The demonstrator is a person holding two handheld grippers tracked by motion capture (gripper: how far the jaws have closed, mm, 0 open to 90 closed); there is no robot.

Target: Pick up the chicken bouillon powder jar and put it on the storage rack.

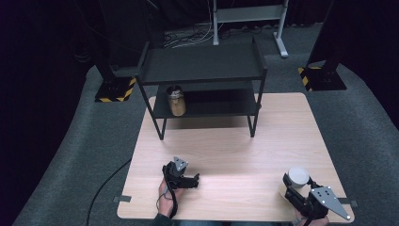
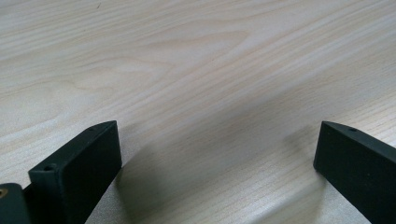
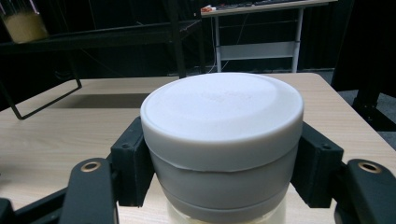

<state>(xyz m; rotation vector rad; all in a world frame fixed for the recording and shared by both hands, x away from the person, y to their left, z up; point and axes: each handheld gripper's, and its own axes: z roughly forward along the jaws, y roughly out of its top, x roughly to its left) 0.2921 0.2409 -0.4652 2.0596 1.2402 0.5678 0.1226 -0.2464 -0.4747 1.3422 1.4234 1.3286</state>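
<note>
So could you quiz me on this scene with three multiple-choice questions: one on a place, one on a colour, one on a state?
1. Where is the glass jar?
A. lower shelf of the black rack
B. top shelf
C. floor

2. What colour is the lid of the container?
A. red
B. white
C. green

3. How is the right gripper?
A. wide open
B. lying flat
C. shut on the container

Answers: 1 A, it stands under the top shelf. 2 B, plainly white close up. 3 C, both jaws press its sides.
</note>
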